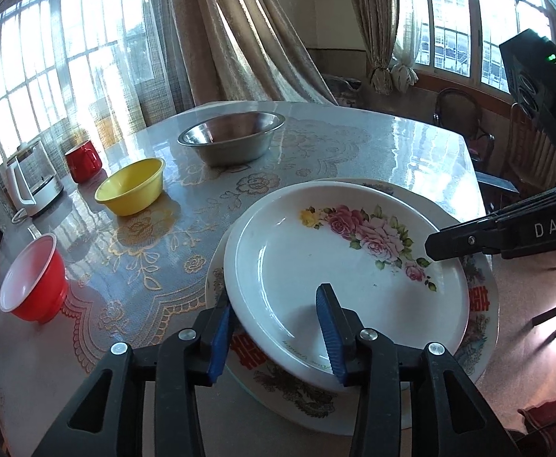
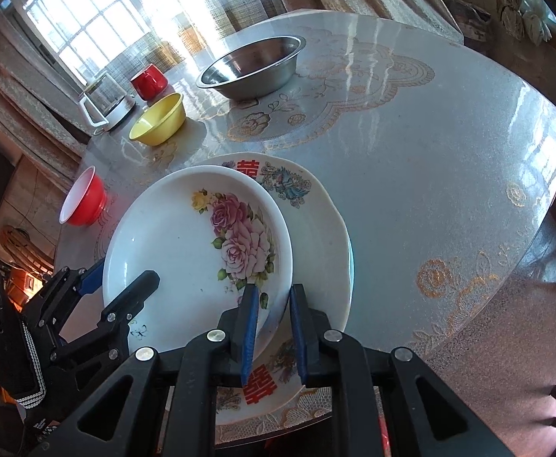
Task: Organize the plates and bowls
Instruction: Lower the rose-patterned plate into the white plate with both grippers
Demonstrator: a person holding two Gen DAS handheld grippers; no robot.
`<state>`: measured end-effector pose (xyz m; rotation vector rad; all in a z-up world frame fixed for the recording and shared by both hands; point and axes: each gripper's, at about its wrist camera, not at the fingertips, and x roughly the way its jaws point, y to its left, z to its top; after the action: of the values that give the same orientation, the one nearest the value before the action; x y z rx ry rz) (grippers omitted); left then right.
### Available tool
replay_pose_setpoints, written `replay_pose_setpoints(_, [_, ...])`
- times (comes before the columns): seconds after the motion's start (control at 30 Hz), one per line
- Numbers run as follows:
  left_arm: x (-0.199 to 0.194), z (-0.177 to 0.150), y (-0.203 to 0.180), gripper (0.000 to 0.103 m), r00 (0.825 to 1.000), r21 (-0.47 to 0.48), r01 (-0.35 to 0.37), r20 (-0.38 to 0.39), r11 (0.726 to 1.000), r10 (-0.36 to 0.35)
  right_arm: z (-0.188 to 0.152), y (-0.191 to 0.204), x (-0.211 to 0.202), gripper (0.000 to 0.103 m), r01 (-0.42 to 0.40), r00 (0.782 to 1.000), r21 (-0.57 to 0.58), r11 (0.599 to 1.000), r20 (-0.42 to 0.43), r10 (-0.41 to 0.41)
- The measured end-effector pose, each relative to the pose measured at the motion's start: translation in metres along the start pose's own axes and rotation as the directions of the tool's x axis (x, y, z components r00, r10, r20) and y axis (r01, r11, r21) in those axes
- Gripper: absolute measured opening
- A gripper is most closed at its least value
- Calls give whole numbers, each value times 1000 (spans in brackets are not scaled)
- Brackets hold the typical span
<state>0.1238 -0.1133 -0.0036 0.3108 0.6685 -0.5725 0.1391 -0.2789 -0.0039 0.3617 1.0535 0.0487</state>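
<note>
Both our grippers meet at the rim of the rose plate, which rests on the larger patterned plate near the table's front edge.

Our left gripper stands part open, its blue pads straddling the rose plate's near rim with a gap on both sides; our right gripper is nearly closed, pinching the opposite rim. Further out we see a red bowl, yellow bowl, steel bowl, red mug and kettle.
</note>
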Motion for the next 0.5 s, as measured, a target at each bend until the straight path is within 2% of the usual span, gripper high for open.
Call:
replay_pose_setpoints(0.13, [2,-1,-5,46,999,39,-47,8,998,47,-2,13,2,18,64,998,-84,994,2,-65])
replay_pose_setpoints(0.23, [3,-2,-6,46,998,40,-56,11,998,56,-3,21,2,19,115,993,-131,985,11,-115])
replay_pose_setpoints(0.37, [3,-4,-9,48,997,50,-71,19,996,70,-2,18,2,19,112,994,-116,987,16,-111])
replay_pose_setpoints(0.5, [4,-4,-12,48,998,62,-68,15,996,67,-3,17,-5,19,141,989,-110,984,57,-135])
